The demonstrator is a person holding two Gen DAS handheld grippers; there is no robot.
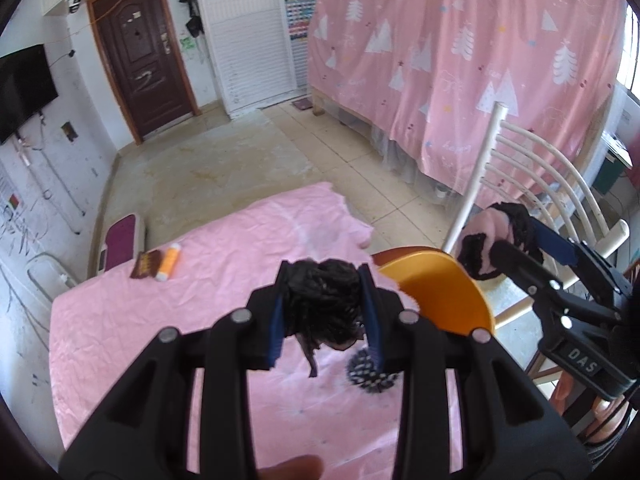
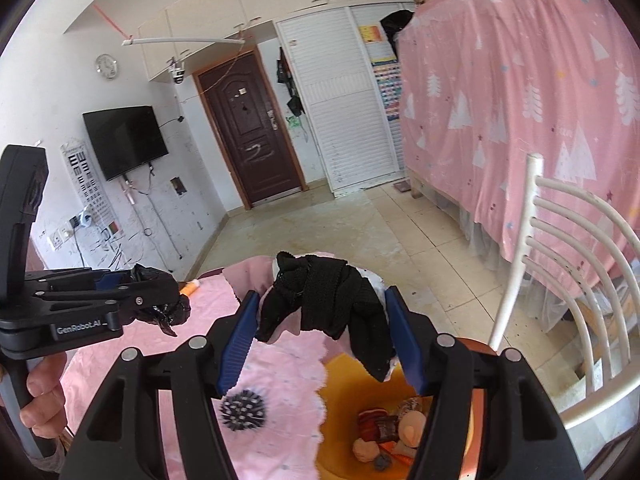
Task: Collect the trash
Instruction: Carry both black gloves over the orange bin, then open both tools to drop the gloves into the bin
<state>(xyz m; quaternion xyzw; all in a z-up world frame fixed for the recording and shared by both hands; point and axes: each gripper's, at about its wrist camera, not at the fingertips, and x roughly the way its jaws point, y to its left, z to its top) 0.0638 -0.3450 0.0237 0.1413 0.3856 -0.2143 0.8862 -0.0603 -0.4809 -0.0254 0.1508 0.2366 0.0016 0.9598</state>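
My left gripper point(image 1: 325, 300) is shut on a crumpled black plastic wad point(image 1: 322, 300) above the pink-covered table point(image 1: 160, 320); it also shows in the right wrist view point(image 2: 160, 300). My right gripper point(image 2: 324, 320) is shut on a pink and black cloth bundle point(image 2: 324, 300), held over the orange bin point(image 2: 344, 364); it shows in the left wrist view point(image 1: 486, 248). The bin point(image 1: 444, 292) holds several scraps point(image 2: 384, 428). A spiky black-and-white ball point(image 1: 368, 372) lies on the table near the bin, also in the right wrist view point(image 2: 243, 408).
A brown wrapper point(image 1: 146, 265) and an orange tube point(image 1: 169, 262) lie at the table's far left. A white chair point(image 2: 560, 280) stands to the right of the bin. A bed with a pink curtain point(image 1: 460, 60) fills the back right.
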